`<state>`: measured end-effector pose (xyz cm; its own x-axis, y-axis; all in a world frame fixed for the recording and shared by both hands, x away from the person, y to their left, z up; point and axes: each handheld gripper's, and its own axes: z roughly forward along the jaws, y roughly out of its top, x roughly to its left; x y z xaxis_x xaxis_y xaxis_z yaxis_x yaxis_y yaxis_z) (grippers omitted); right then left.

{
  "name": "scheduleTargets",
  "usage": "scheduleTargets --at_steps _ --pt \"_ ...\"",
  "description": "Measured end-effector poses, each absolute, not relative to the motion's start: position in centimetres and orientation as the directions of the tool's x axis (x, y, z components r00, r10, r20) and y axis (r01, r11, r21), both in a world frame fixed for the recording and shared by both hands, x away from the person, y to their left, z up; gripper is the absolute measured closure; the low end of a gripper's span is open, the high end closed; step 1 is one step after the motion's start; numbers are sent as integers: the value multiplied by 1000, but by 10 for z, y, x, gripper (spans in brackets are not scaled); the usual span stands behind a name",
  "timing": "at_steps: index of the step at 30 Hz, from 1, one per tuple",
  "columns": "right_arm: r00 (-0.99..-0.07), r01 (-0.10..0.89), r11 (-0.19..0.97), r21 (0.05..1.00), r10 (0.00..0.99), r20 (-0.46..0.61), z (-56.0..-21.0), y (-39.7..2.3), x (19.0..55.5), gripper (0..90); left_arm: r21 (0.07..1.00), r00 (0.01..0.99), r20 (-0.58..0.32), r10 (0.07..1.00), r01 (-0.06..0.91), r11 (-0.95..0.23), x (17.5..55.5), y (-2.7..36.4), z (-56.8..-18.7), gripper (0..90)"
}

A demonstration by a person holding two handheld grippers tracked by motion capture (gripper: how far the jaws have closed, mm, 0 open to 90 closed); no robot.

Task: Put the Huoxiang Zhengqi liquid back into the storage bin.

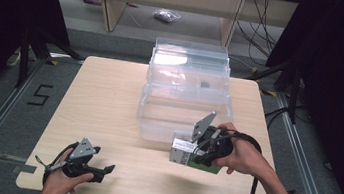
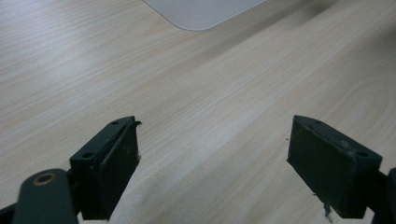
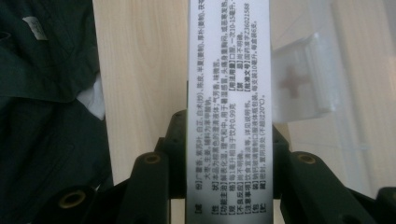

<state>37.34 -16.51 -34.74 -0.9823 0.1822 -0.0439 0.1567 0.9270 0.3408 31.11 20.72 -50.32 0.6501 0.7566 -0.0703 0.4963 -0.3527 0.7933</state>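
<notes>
A white and green carton printed with small text hangs just above the table in front of the clear bin, and my right gripper is shut on it. In the right gripper view the carton's white printed face runs upward between the two black jaws of the right gripper, which press on its sides. My left gripper rests low at the table's front left, pointing right. Its jaws stand wide apart in the left gripper view, with nothing in the left gripper but bare wood.
A clear plastic storage bin with its lid tipped back stands at the table's middle rear; its corner and a clear latch are close by. Dark clothing lies beyond the table's near edge. Black curtains flank the table.
</notes>
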Motion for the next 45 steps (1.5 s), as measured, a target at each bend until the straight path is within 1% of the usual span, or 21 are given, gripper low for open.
scheduleTargets --at_steps 2,3,4,6,8,9,13,15,16,18,20,22,23,25,27,28,31,33,38,40,45 --pt "-975 197 926 322 220 -36 -338 -165 374 647 801 643 -83 761 498 -334 311 206 -504 157" --pt "-975 198 924 326 220 -31 -336 -165 375 647 793 652 -70 755 496 -355 311 207 -503 157" --pt "-980 168 928 332 193 -43 -333 -164 378 648 793 653 -71 754 496 -354 311 207 -503 158" --pt "-974 198 924 327 222 -39 -326 -165 378 648 793 653 -71 754 496 -354 311 207 -503 157" --pt "-982 151 927 343 179 -53 -321 -165 385 648 793 652 -72 755 497 -353 311 208 -503 158" --pt "-983 146 926 348 176 -58 -318 -165 386 648 793 652 -72 755 496 -353 311 208 -503 157" --pt "-982 142 928 343 175 -66 -311 -165 392 648 797 648 -79 757 497 -342 311 207 -503 157" --pt "-978 162 926 340 197 -71 -305 -165 396 648 797 648 -79 758 498 -343 311 207 -503 157" --pt "-982 138 930 340 173 -75 -303 -165 399 649 797 649 -79 757 497 -344 311 207 -503 157" --pt "-980 149 930 337 185 -77 -298 -165 405 648 797 649 -80 757 498 -343 311 207 -503 157" --pt "-969 201 925 322 236 -72 -295 -165 406 649 796 649 -80 757 499 -344 311 207 -503 157" --pt "-976 158 929 336 198 -87 -294 -166 414 648 797 651 -80 755 497 -344 311 207 -503 157" --pt "-973 184 925 333 220 -72 -293 -166 416 648 797 650 -83 755 498 -342 311 207 -503 157" --pt "-973 186 923 336 222 -70 -292 -167 422 649 795 645 -80 760 501 -342 311 207 -503 157" --pt "-976 164 929 332 201 -81 -291 -167 430 649 797 650 -82 756 499 -342 311 207 -503 157" --pt "-971 194 925 326 228 -69 -291 -167 431 649 797 648 -81 757 498 -342 311 207 -503 157" --pt "-966 198 926 322 240 -94 -292 -167 440 649 798 645 -83 760 499 -337 311 207 -503 157" --pt "-967 196 926 324 236 -91 -293 -168 447 649 787 660 -65 748 495 -368 312 209 -502 157" --pt "-970 185 927 326 227 -93 -299 -170 465 648 802 646 -89 758 498 -330 311 207 -503 157" --pt "-966 198 925 325 240 -94 -302 -173 472 649 805 644 -95 759 498 -322 311 206 -504 157" --pt "-962 221 923 316 260 -87 -313 -177 488 648 786 659 -65 749 497 -369 312 209 -502 157"
